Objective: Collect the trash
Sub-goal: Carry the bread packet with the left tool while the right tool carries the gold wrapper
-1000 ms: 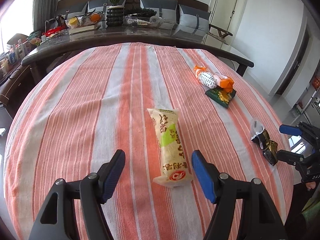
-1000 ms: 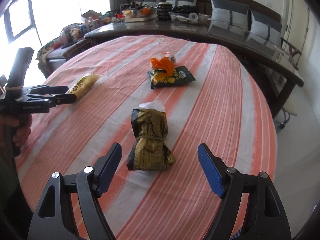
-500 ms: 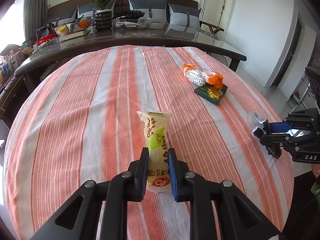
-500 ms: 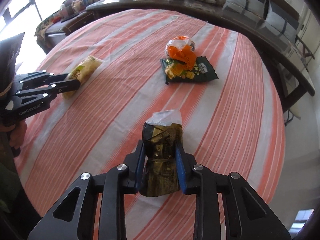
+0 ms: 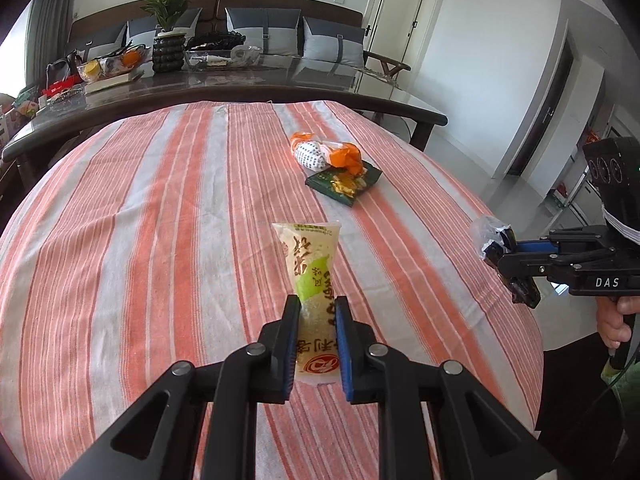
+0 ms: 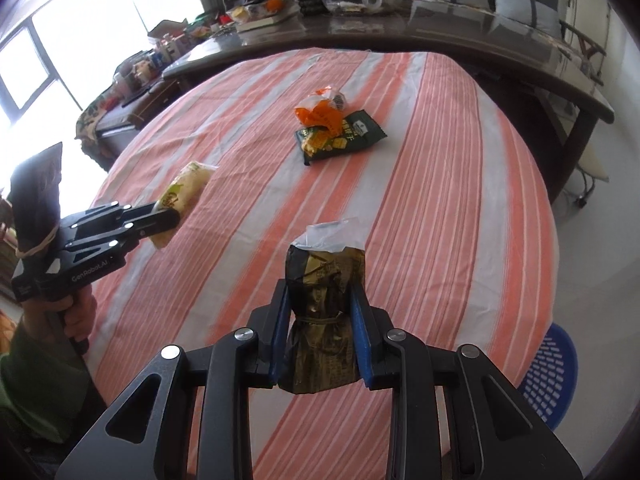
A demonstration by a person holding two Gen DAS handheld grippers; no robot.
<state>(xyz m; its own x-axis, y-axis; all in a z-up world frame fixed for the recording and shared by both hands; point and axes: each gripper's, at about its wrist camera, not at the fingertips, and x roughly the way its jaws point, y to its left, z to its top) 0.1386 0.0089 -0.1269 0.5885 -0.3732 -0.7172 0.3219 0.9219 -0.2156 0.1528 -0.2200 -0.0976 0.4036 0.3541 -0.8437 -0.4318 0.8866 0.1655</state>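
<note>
My left gripper point(image 5: 317, 320) is shut on a pale yellow snack packet point(image 5: 312, 264) with green print, held just above the striped tablecloth point(image 5: 160, 240). My right gripper point(image 6: 321, 312) is shut on a crumpled dark gold wrapper point(image 6: 324, 280) with a clear plastic top, also lifted off the cloth. Each gripper shows in the other's view: the right gripper point(image 5: 516, 268) at the table's right edge, the left gripper point(image 6: 168, 216) at the left with the yellow packet point(image 6: 184, 188). An orange-and-white wrapper point(image 5: 324, 152) lies on a dark green packet point(image 5: 344, 182) mid-table.
A blue perforated basket point(image 6: 548, 376) stands on the floor off the table's right edge. Behind the table runs a dark glossy counter point(image 5: 240, 84) with a potted plant point(image 5: 168, 40), fruit and clutter. A person's hand point(image 6: 76, 312) holds the left gripper's handle.
Both grippers went from open around their items to shut on them. Each packet has since come up off the cloth, and the right-hand view now looks down more steeply, showing the blue basket.
</note>
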